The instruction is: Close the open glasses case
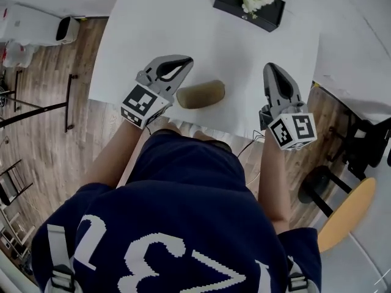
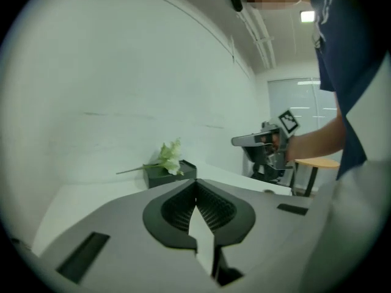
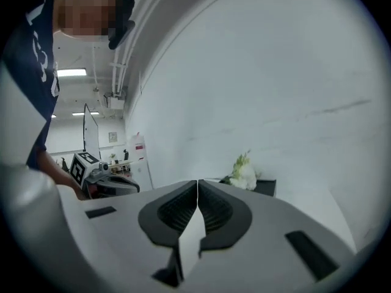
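Observation:
An olive-brown glasses case (image 1: 200, 94) lies on the white table (image 1: 153, 29) near its front edge, and its lid looks down. My left gripper (image 1: 185, 62) hangs just left of the case, raised off the table, with its jaws together on nothing. My right gripper (image 1: 272, 69) is raised to the right of the case, also shut and empty. In the left gripper view the jaws of the left gripper (image 2: 197, 187) meet with nothing between them. In the right gripper view the right gripper (image 3: 197, 187) is likewise shut on nothing. The case is out of sight in both gripper views.
A black box holding white flowers (image 1: 250, 2) stands at the table's far right, seen too as the flower box (image 2: 171, 168) and the flower box (image 3: 247, 177). A round wooden stool (image 1: 345, 215) stands on the floor at the right. A white appliance (image 1: 36, 24) sits at the left.

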